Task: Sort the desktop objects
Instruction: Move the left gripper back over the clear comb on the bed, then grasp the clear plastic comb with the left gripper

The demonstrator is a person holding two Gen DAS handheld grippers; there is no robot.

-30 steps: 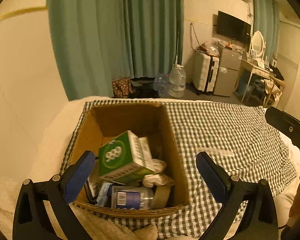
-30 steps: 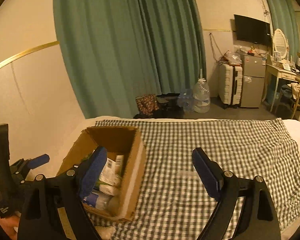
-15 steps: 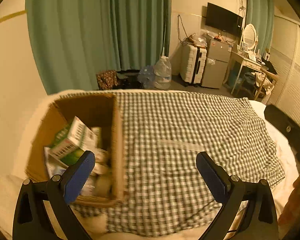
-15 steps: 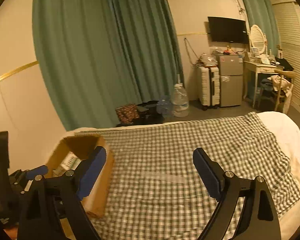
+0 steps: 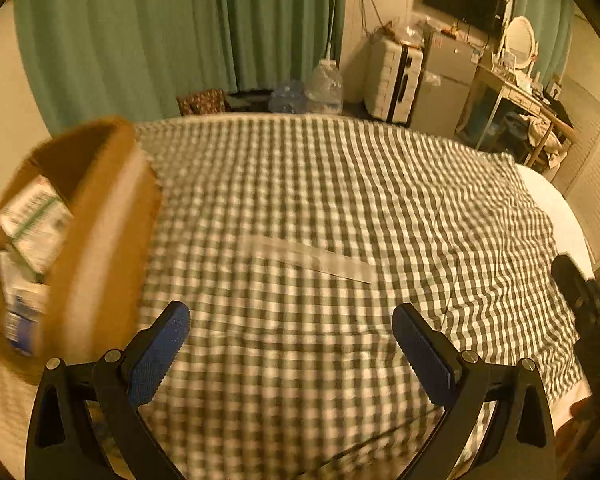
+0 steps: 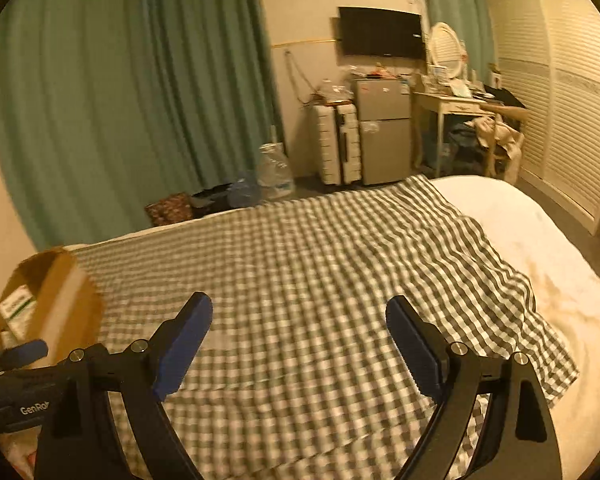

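A wide stretch of the checked cloth (image 5: 340,184) lies bare on the bed (image 6: 540,248), running from the cardboard box (image 5: 100,232) at the left to the cloth's far edge, where the floor drops away toward the green curtain (image 5: 140,40), and to its right edge, where the white bedding shows; nothing stands on that stretch except one flat clear ruler (image 5: 308,258). The box sits at the left rim of the cloth, its near wall blurred, with white and green packets (image 5: 34,220) piled inside. The left gripper (image 5: 290,354) tilts down over the near part of the cloth, its jaws spread wide and holding nothing; the ruler lies flat on the cloth just beyond the jaws, slanting from upper left to lower right and roughly centred between them. The right gripper (image 6: 298,346) points more shallowly across the bed, its jaws also spread wide and empty, over bare cloth; in its view the ruler cannot be made out, and the box sits off to the left of the jaws, beside the dark body of the other tool
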